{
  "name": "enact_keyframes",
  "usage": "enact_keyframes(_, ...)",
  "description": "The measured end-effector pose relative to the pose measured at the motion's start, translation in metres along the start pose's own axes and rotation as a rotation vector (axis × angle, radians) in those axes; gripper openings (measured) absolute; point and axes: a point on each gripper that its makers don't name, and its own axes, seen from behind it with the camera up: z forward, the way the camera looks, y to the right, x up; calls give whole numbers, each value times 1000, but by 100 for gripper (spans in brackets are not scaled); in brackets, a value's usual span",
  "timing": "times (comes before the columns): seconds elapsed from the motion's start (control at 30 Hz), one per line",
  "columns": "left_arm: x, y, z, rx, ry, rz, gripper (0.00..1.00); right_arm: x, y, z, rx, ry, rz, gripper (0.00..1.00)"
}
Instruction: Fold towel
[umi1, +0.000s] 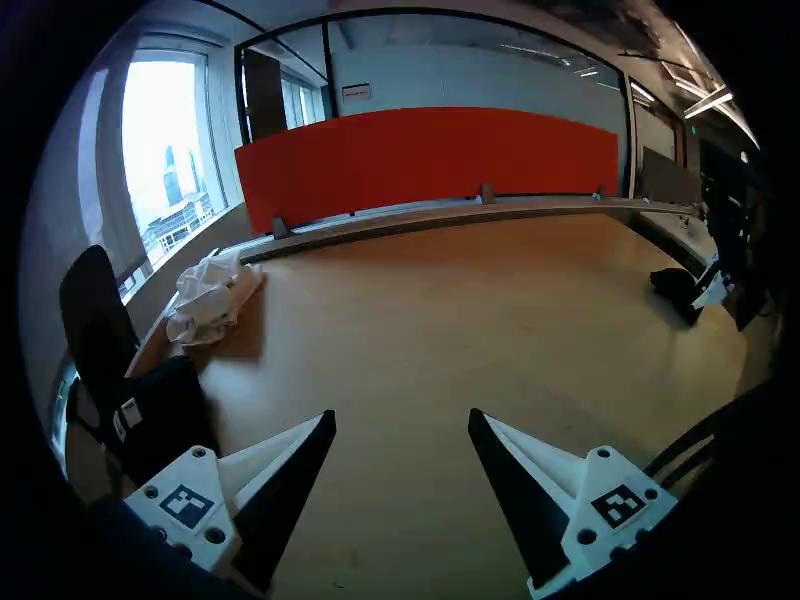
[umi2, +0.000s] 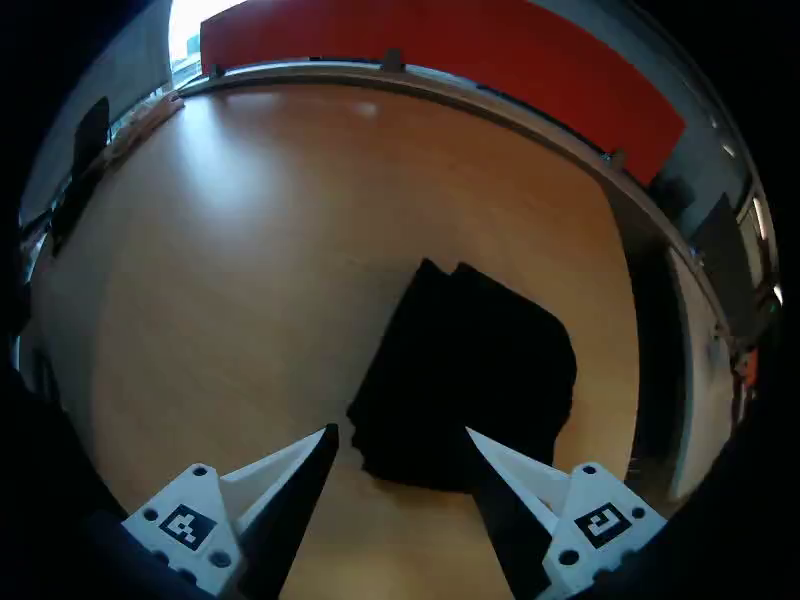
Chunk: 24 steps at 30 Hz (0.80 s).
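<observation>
The left gripper (umi1: 401, 414) stands wide open with nothing between its fingers, and bare wood of the table (umi1: 450, 310) shows in the gap. Out from it at about ten o'clock, near the table's far left edge, lies a white crumpled cloth (umi1: 210, 295). A dark chair (umi1: 95, 320) stands at nine o'clock, beside the table edge. At twelve o'clock a long red partition (umi1: 430, 160) runs along the table's far side, with a bright window (umi1: 165, 170) to its left at eleven. At three o'clock a small dark object sits near the table's right edge, too small to tell what it is.

The right gripper (umi2: 400, 430) is also spread wide, holding nothing, and tilted down over the tabletop. Just beyond its fingertips, from twelve toward one o'clock, lies the black towel (umi2: 470, 380), flat on the wood as a compact folded shape. Its near edge falls in the gap between the fingers, and the right finger overlaps it in the view; whether that finger touches it I cannot tell. Past the towel, the red partition shows again at one o'clock.
</observation>
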Motion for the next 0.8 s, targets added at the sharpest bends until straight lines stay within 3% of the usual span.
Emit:
enact_keyframes(0.27,-1,-3,-1,7,-1,-4,99,8,-11,5,14,9,7,76)
enact_keyframes(0.8,-6,-5,-1,9,-8,-8,99,6,-27,17,14,4,0,72)
